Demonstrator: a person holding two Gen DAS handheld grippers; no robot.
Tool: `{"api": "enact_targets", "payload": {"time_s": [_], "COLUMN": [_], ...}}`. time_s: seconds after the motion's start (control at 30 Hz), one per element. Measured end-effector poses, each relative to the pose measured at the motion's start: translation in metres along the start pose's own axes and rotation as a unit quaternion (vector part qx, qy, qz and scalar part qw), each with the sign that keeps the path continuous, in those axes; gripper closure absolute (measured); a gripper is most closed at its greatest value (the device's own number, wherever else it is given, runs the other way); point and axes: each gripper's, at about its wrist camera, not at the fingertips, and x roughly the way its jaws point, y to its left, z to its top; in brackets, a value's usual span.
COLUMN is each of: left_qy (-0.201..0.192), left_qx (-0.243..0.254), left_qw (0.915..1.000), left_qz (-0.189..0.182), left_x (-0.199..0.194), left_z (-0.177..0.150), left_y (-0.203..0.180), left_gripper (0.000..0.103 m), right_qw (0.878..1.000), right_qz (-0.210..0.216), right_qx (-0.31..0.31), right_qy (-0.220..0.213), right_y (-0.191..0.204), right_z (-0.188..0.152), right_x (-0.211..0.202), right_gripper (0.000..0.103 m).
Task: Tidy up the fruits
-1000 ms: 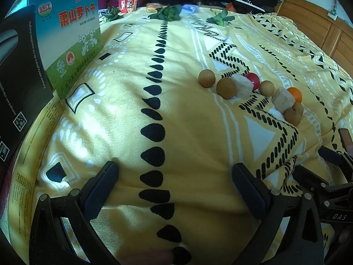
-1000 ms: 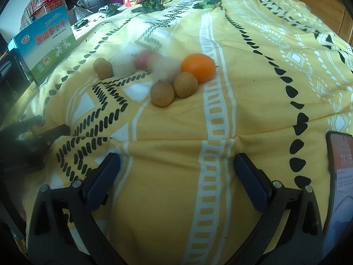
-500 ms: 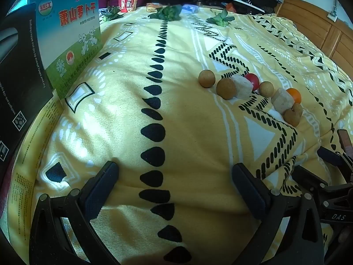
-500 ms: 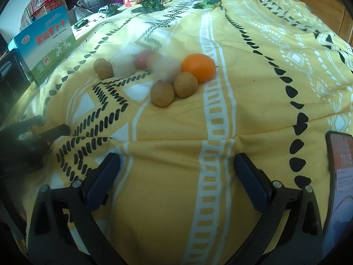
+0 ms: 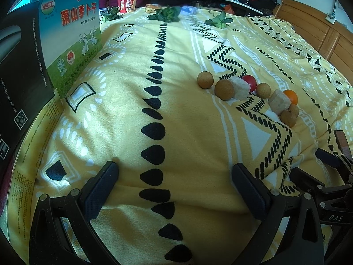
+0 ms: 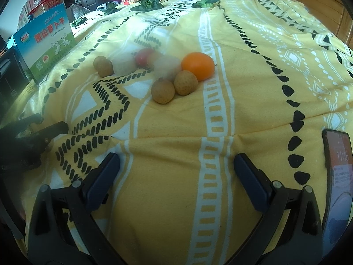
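The fruit lies in a loose line on the yellow blanket [image 6: 242, 114], and the orange [image 6: 198, 65] serves as the landmark. 2 brown longans [image 6: 174, 87] sit just in front of the orange, touching each other. To its left come a pale cube [image 6: 167, 66], a red fruit [image 6: 143, 57], a second pale cube [image 6: 123, 65] and 2 more brown balls [image 6: 102, 65].

The main risk is rolling. The blanket is soft and rumpled, and the round pieces sit tight together, so a finger that nudges 1 could likely scatter its neighbours or send the orange downhill. A pinch into the crowded middle could also catch 2 pieces at once. The middle of the line is blurred in the right view, which makes aiming there harder.

The right gripper [image 6: 176, 172] is spread wide, holds nothing, and sits low over bare blanket well short of the orange. The left gripper [image 5: 174, 183] is equally wide and empty, off to the left of the line.
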Motion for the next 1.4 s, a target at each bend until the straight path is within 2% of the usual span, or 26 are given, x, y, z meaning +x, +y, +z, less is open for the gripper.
{"api": "enact_targets", "payload": {"time_s": [1.23,1.4], "left_qy": [0.008,0.005], "left_qx": [0.008,0.008], "left_qw": [0.9999,0.9999], "left_qz": [0.001,-0.014], "left_x": [-0.0015,-0.006], "left_z": [0.0015,-0.0017], "left_y": [-0.0008,0.0026], "left_gripper": [0.0,0.0], "right_qw": [1.0,1.0], "right_qz": [0.003,-0.003], "right_qx": [0.0,-0.004], "right_qy": [-0.002,0.008], "right_y": [-0.0009,0.0025], "right_z": [-0.0005,0.002], "right_x": [0.0,0.002], "right_gripper": [0.0,0.0]}}
